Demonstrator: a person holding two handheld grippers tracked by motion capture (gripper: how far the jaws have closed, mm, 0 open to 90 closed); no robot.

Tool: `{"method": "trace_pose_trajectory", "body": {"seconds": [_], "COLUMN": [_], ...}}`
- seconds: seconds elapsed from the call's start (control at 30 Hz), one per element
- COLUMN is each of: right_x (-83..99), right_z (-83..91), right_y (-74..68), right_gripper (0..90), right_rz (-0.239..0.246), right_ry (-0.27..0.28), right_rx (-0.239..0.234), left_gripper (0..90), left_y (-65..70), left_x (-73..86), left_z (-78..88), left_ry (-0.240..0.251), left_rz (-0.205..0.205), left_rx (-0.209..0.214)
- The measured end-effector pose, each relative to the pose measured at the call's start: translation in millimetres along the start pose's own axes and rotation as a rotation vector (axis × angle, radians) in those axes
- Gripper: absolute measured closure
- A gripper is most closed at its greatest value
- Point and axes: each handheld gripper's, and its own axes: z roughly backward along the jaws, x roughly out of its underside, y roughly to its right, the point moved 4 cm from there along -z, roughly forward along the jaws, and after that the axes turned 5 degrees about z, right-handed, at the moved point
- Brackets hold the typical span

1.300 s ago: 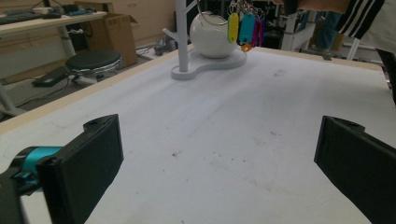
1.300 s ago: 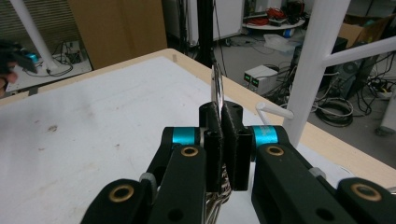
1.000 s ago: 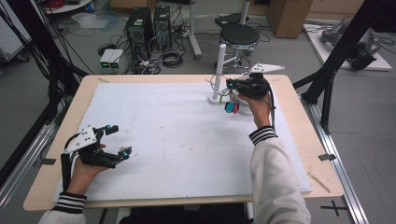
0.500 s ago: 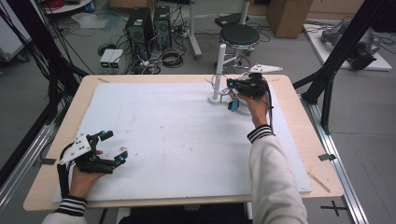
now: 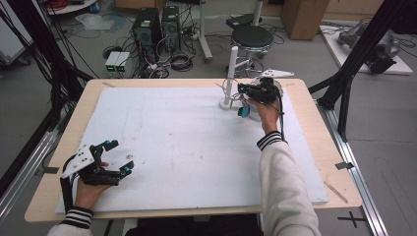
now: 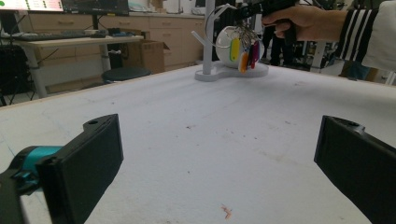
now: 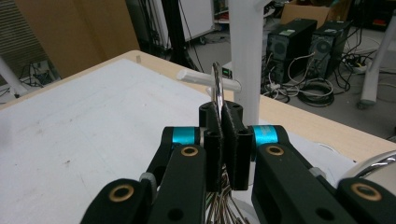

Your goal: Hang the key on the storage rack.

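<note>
Right gripper [image 7: 223, 140] extends from an outstretched arm in a white sleeve with striped cuff, at the far right of the surface [image 5: 187, 147]. Its fingers [image 7: 212, 154] are clamped flat on a thin metal key ring [image 7: 216, 86], held upright just beside a peg of the white stand [image 7: 247, 56]. Coloured plastic tags [image 6: 243, 53] hang below the ring, close to a glossy white ball [image 6: 228, 44]. Left gripper [image 5: 114, 157] rests low at the near left, fingers spread wide, holding nothing. The surface is matte white foam, lightly scuffed.
</note>
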Motion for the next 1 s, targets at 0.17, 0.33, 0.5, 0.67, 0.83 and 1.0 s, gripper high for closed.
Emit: {"method": "trace_pose_trajectory", "body": {"seconds": [0.17, 0.33, 0.5, 0.67, 0.83, 1.0], "right_x": [2.0, 3.3, 4.4, 3.9, 0.2, -8.0], "right_z": [-1.2, -2.8, -4.9, -3.4, 3.2, 11.7], "right_y": [0.8, 1.6, 2.0, 2.0, -0.2, -12.0], "right_gripper": [88.0, 87.8, 86.8, 81.0, 76.1, 59.2], "right_rz": [-0.009, -0.01, 0.009, 0.02, 0.037, 0.065], "right_ry": [-0.014, -0.018, -0.03, -0.042, -0.043, -0.034], "right_rx": [0.003, 0.011, 0.027, 0.047, 0.038, 0.018], "left_gripper": [1.7, 1.7, 1.7, 1.7, 1.7, 1.7], "left_y": [1.3, 0.6, 0.5, 0.6, 0.4, 0.2], "left_x": [0.2, 0.1, 0.2, 0.2, 0.2, 0.3], "left_z": [-0.1, -0.1, -0.1, -0.1, -0.3, -0.2], "left_ry": [-0.001, -0.001, -0.002, -0.002, -0.003, -0.005], "left_rz": [-0.009, -0.007, -0.006, -0.007, -0.008, -0.007], "left_rx": [0.001, 0.0, -0.001, -0.002, -0.005, -0.011]}}
